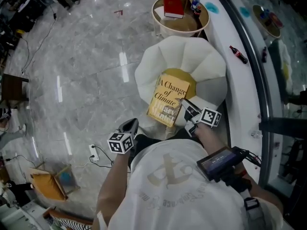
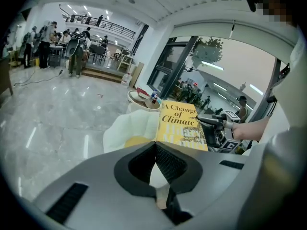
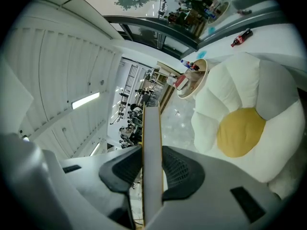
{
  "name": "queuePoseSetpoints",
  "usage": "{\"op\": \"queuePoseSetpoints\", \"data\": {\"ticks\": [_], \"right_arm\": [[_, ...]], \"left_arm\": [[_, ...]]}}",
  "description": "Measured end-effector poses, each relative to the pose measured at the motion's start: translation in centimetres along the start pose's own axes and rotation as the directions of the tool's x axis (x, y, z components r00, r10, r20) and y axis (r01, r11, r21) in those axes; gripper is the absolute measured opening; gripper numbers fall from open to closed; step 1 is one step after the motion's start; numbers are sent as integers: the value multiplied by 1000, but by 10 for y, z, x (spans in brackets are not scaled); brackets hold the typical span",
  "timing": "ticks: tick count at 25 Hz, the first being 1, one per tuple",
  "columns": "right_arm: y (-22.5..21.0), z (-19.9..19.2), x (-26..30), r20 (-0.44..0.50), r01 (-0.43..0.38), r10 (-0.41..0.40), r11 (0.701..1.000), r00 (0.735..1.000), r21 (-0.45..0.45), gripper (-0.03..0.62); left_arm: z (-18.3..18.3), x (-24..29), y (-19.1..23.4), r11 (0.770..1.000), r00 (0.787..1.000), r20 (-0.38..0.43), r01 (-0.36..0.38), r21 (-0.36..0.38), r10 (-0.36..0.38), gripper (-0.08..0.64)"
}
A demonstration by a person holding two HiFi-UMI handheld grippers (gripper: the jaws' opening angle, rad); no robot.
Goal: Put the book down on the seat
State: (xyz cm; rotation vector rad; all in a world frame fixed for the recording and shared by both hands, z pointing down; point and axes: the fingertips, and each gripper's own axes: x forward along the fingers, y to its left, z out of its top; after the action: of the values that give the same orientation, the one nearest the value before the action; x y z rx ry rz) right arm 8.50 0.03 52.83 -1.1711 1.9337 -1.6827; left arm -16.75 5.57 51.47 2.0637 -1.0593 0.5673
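Observation:
A yellow book (image 1: 168, 98) titled "A Change of Climate" hangs over the flower-shaped seat (image 1: 211, 61), which is white with a yellow centre (image 3: 240, 131). My right gripper (image 1: 184, 104) is shut on the book's lower right edge; in the right gripper view the book (image 3: 152, 147) stands edge-on between the jaws. My left gripper (image 1: 129, 127) sits lower left of the seat, away from the book, jaws shut on nothing. From the left gripper view the book cover (image 2: 181, 123) and the right gripper (image 2: 211, 126) show ahead.
A round side table (image 1: 158, 11) behind the seat holds a red book (image 1: 173, 7) and small bottles. A white counter (image 1: 240, 75) with a cola bottle (image 1: 238, 54) runs along the right. Marble floor lies left; a power strip (image 1: 94, 152) and a box (image 1: 50, 183) lie lower left.

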Motion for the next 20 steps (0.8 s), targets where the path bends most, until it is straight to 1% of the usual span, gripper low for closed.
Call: {"op": "queuePoseSetpoints", "data": {"ticks": [2, 5, 9, 12, 16, 17, 20], "right_arm": [[-1, 0, 0, 20, 26, -26, 1000, 999, 11, 137], [1, 2, 2, 68, 55, -56, 998, 996, 22, 137], [21, 6, 15, 146, 66, -71, 997, 987, 34, 137], [35, -8, 34, 187, 81, -85, 996, 979, 30, 137], [57, -41, 71, 252, 128, -129, 992, 959, 22, 137], [62, -47, 76, 265, 137, -140, 990, 954, 30, 137], [71, -52, 81, 287, 113, -122, 992, 950, 47, 137]], "left_arm": [[4, 2, 9, 1000, 1000, -7, 16, 0, -16, 9], [14, 0, 22, 999, 999, -19, 47, 21, -46, 9], [33, -10, 53, 996, 996, -32, 80, 47, -78, 9], [39, -23, 91, 993, 995, -35, 99, 64, -97, 9], [46, -49, 154, 986, 990, -28, 143, 86, -141, 9], [48, -55, 161, 985, 988, -32, 150, 89, -148, 9], [51, -59, 163, 981, 985, -58, 166, 100, -161, 9]]}}
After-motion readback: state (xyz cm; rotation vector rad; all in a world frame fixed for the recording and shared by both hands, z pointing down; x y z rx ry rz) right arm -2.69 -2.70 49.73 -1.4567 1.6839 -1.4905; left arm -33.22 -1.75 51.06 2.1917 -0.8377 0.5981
